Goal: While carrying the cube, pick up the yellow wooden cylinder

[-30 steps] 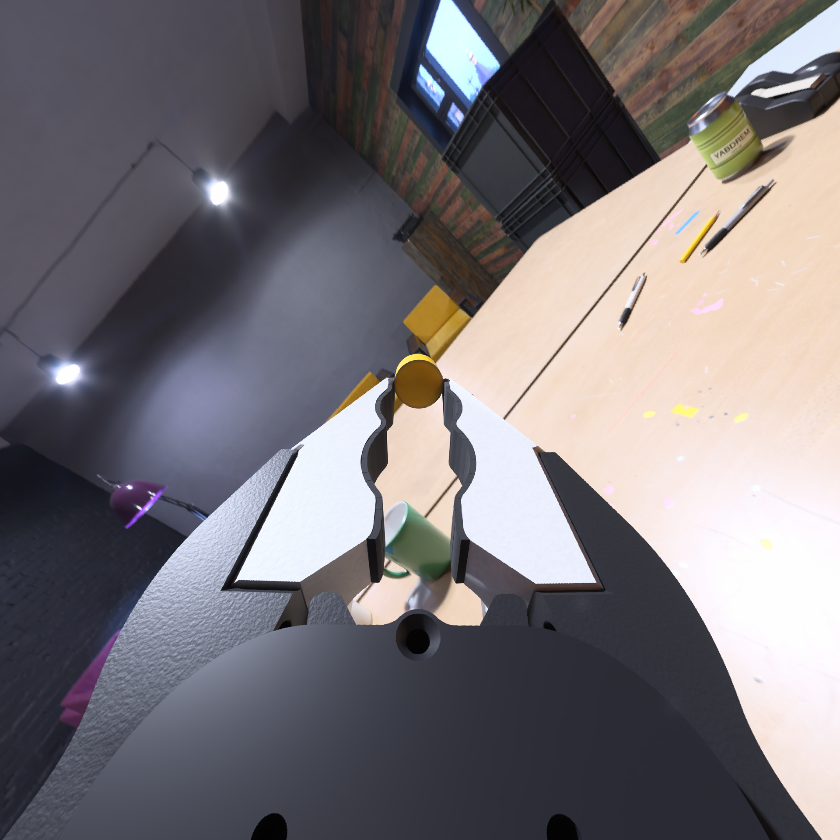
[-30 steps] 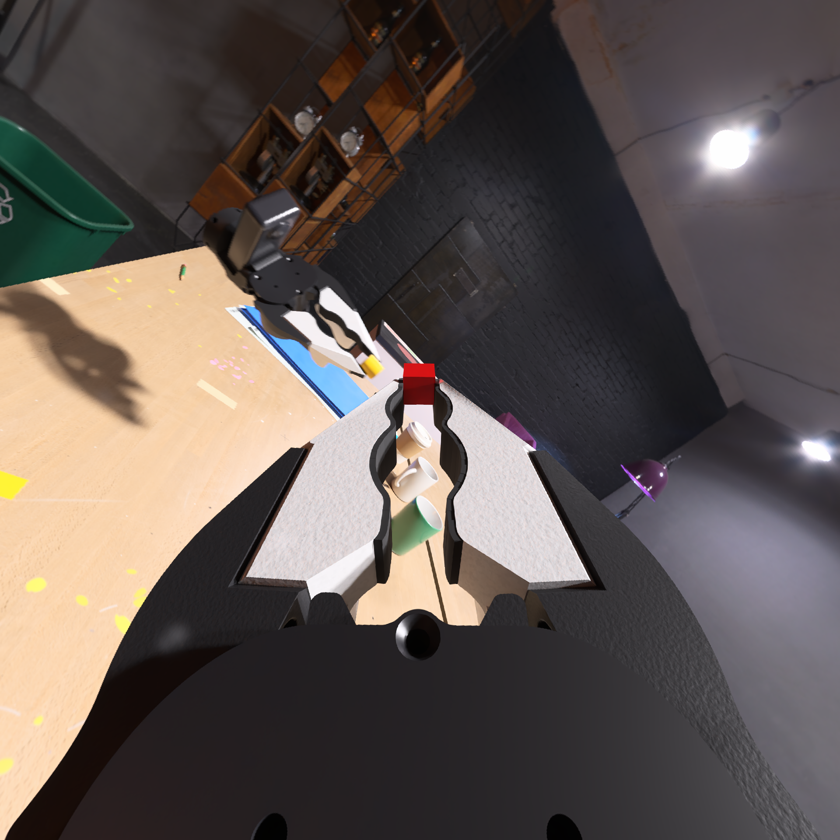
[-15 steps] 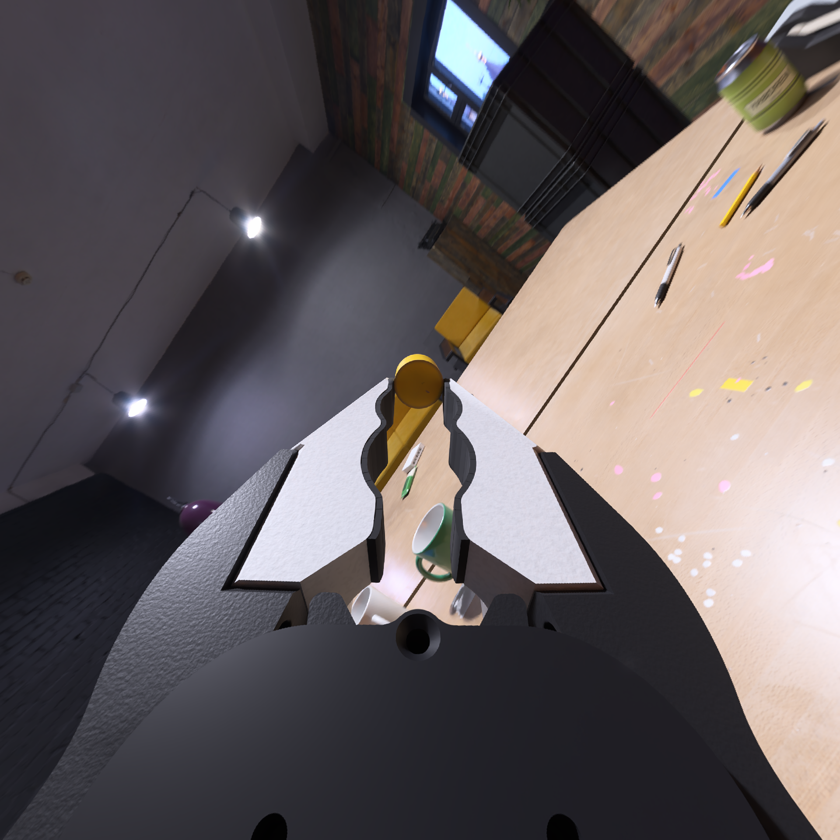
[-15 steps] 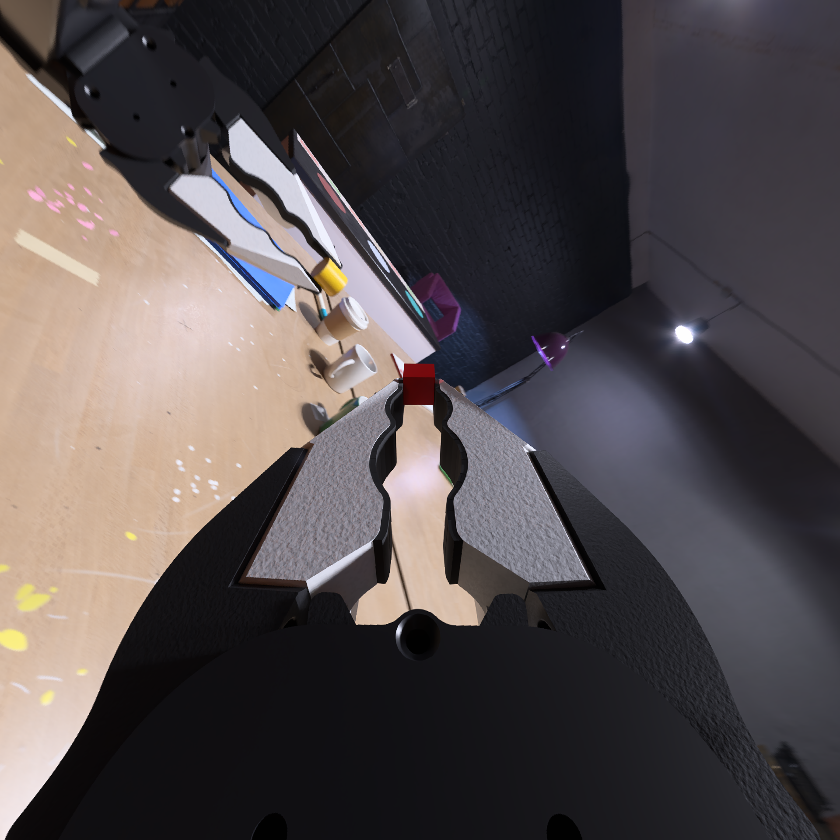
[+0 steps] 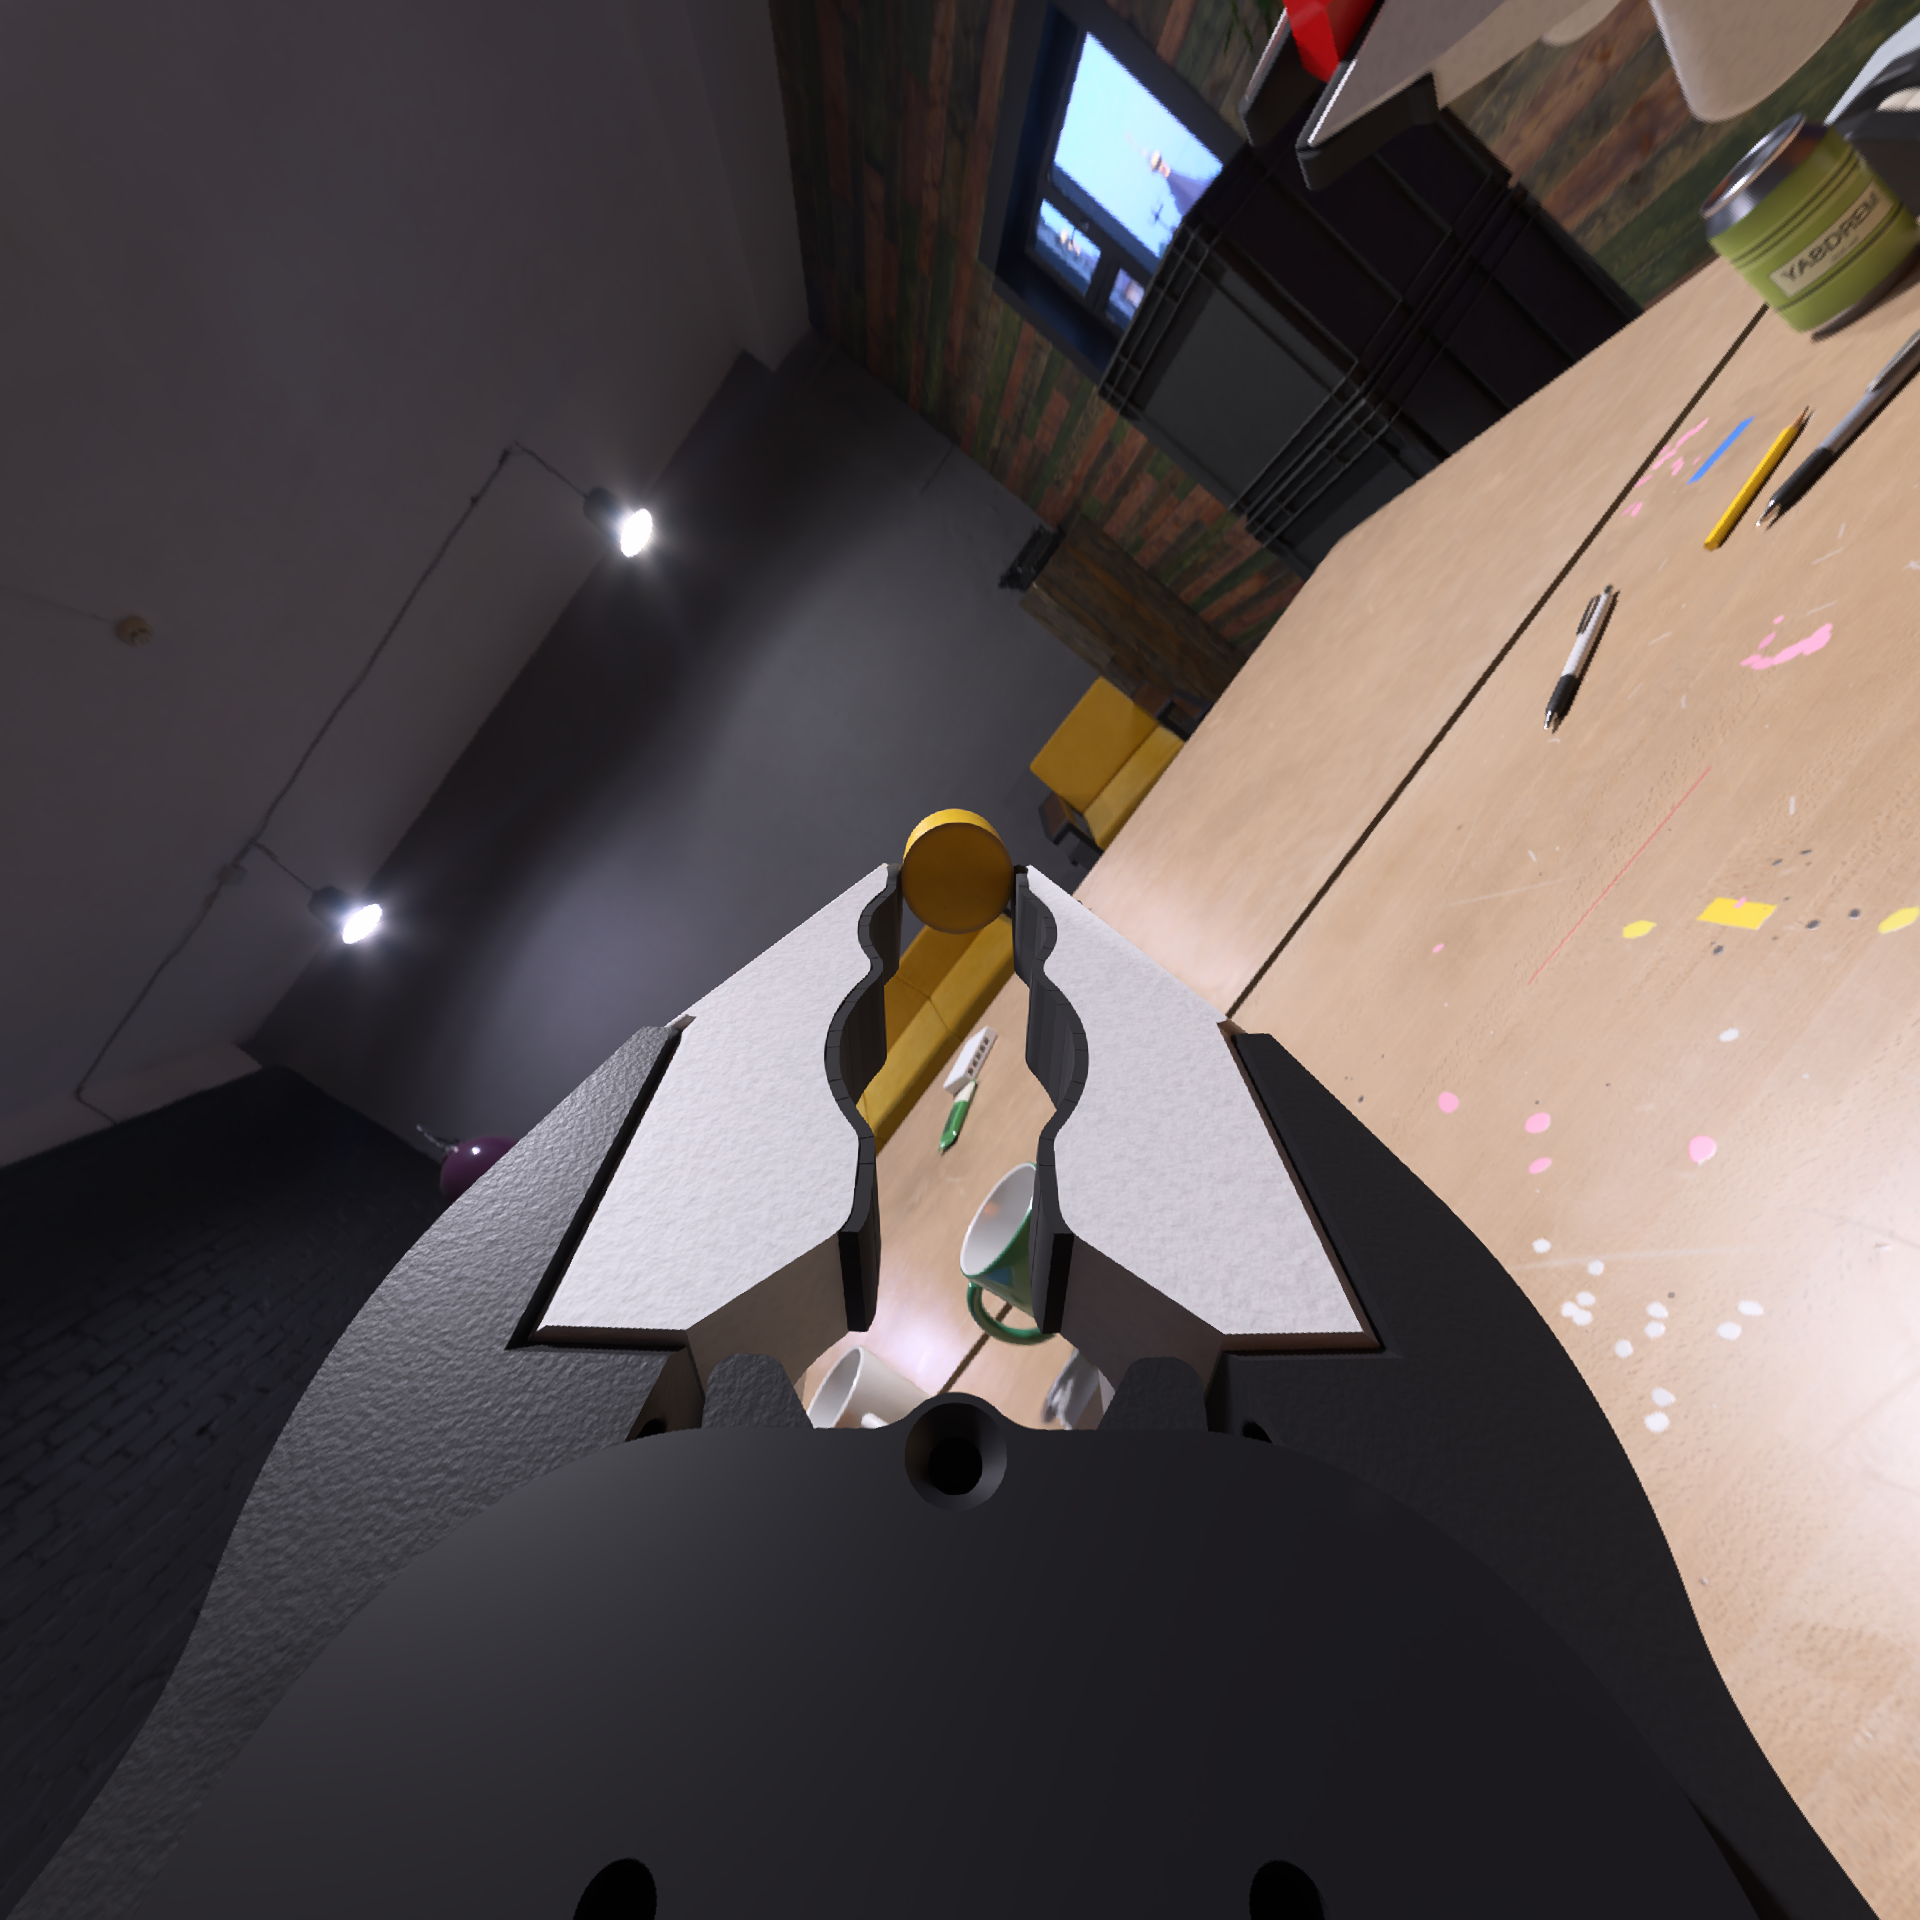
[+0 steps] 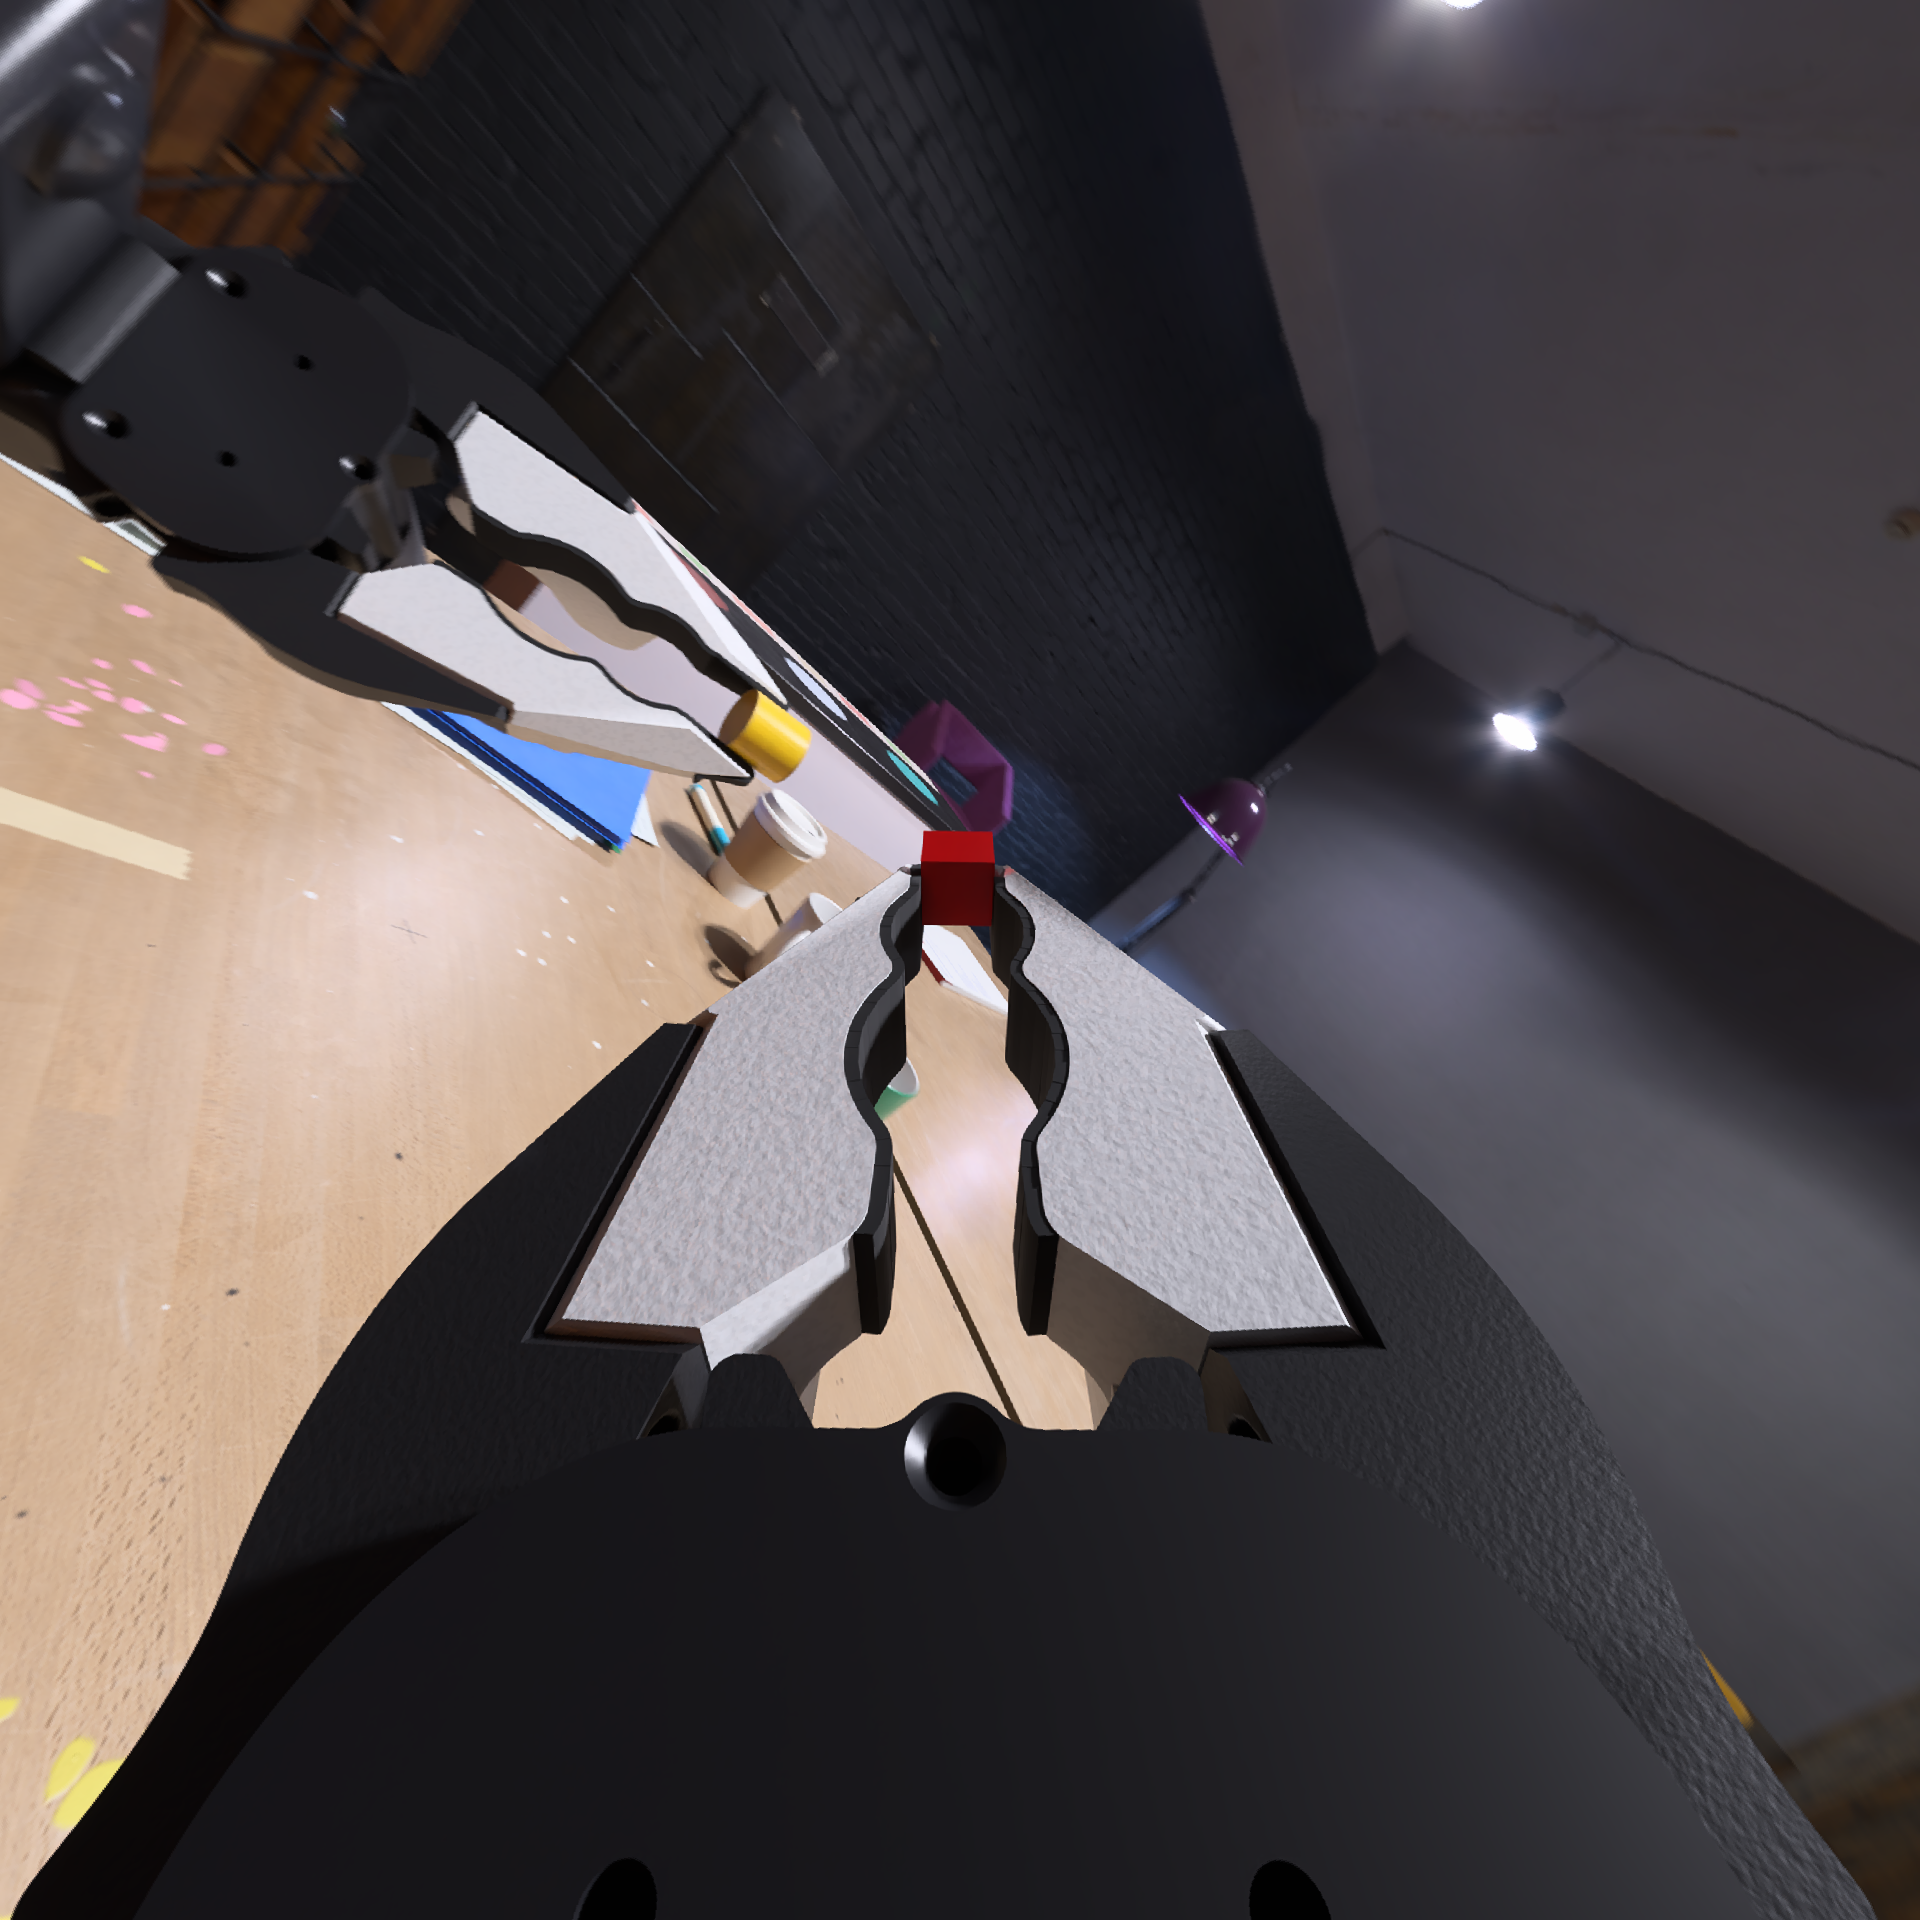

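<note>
Since half a second ago, our left gripper (image 5: 956, 883) has turned a little, so the green can (image 5: 1813, 244) sits lower at the far edge of the table (image 5: 1558, 1039), and our right gripper (image 6: 956, 883) now looks more along the table.

We hold the yellow wooden cylinder (image 5: 956, 871) tight between the tips of the left gripper, lifted clear above the table. Our left view shows only its round end face, so its long axis runs along the fingers, away from the camera. Only the right view shows its side (image 6: 767, 736), pointing out past the left gripper's (image 6: 727, 727) tips, above the paper cup (image 6: 771, 847) near the table edge. We keep the red cube (image 6: 958, 878) pinched in the right gripper's tips, also in the air. The green mug (image 5: 1003, 1242) shows its opening only in the left view.
</note>
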Motion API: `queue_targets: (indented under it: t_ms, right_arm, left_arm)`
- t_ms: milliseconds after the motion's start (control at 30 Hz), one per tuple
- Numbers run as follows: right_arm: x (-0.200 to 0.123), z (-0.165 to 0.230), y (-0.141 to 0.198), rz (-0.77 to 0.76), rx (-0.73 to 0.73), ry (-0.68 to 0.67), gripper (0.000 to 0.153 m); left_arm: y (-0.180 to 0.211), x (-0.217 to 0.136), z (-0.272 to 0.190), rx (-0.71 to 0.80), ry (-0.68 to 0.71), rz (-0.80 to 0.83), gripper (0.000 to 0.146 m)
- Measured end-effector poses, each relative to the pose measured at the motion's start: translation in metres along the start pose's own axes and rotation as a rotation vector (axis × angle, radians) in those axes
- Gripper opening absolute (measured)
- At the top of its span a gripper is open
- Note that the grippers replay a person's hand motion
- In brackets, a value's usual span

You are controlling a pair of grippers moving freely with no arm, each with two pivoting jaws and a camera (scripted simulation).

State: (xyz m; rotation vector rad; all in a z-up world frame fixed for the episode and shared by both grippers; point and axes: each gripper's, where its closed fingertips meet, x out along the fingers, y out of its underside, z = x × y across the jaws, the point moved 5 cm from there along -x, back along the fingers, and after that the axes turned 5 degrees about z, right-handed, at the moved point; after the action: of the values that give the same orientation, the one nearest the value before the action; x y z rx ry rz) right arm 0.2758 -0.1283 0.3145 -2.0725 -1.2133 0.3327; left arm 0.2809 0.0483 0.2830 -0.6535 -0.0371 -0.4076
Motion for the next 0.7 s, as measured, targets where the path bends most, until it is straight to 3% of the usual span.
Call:
queue_targets:
  t_ms: [167,367,567,700]
  right_arm:
    - [-0.011,-0.003,-0.005,-0.097,-0.015,-0.135,0.011]
    - [-0.027,-0.016,-0.003,-0.097,0.134,-0.336,0.012]
    - [-0.03,-0.021,-0.004,-0.044,0.078,-0.24,0.012]
    - [-0.033,-0.017,-0.007,-0.054,0.042,-0.261,0.012]
  left_arm:
    - [-0.008,-0.008,0.001,0.032,0.025,-0.062,0.021]
    - [-0.02,-0.012,-0.003,0.075,0.036,-0.096,0.021]
    - [-0.039,-0.017,-0.007,0.15,0.01,-0.115,0.021]
    - [-0.049,-0.021,-0.007,0.182,-0.006,-0.129,0.021]
